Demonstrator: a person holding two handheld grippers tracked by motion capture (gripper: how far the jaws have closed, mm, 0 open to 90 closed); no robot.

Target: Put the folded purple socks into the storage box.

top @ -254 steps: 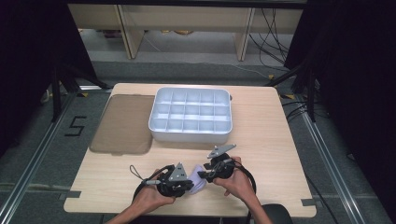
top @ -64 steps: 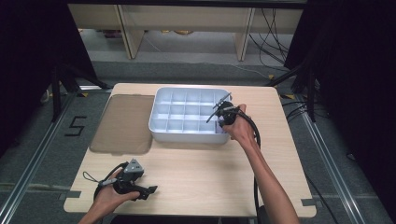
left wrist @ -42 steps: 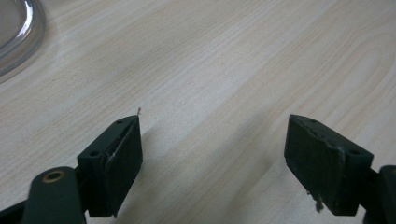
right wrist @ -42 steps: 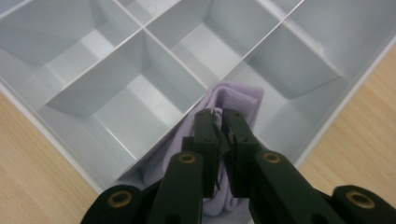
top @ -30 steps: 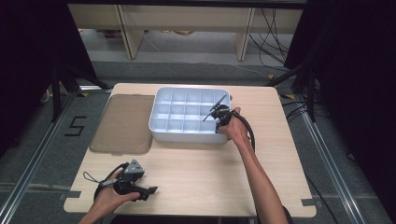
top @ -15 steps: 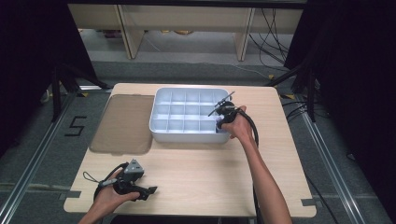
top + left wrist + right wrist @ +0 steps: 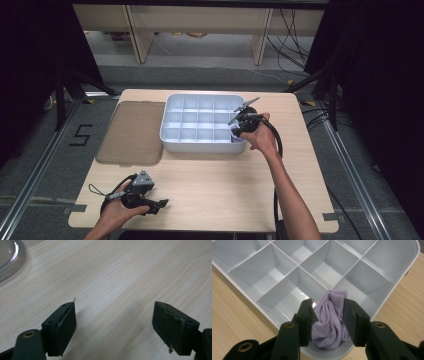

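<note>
While the high view looks down on the wooden table (image 7: 210, 185), the right gripper (image 7: 235, 131) hangs over the near right corner of the white divided tray (image 7: 200, 145), held by a hand whose forearm comes in from the bottom edge. A bit of lilac cloth (image 7: 235, 134) shows in that corner compartment. Just left of the tray lies a brownish translucent lid (image 7: 131, 132). Near the front left edge the left gripper (image 7: 159, 205) rests low on the table in the other hand, well apart from the tray.

Along the left gripper view, the two black jaws stand wide apart with bare wood grain between them; a clear rounded rim of the lid (image 7: 10, 260) sits at the top left.

Along the right gripper view, the jaws have just been opening and stand partly apart on either side of the crumpled lilac cloth (image 7: 329, 322). It lies bunched in the tray's (image 7: 387, 300) corner compartment, between the pads, which seem no longer to press it.
</note>
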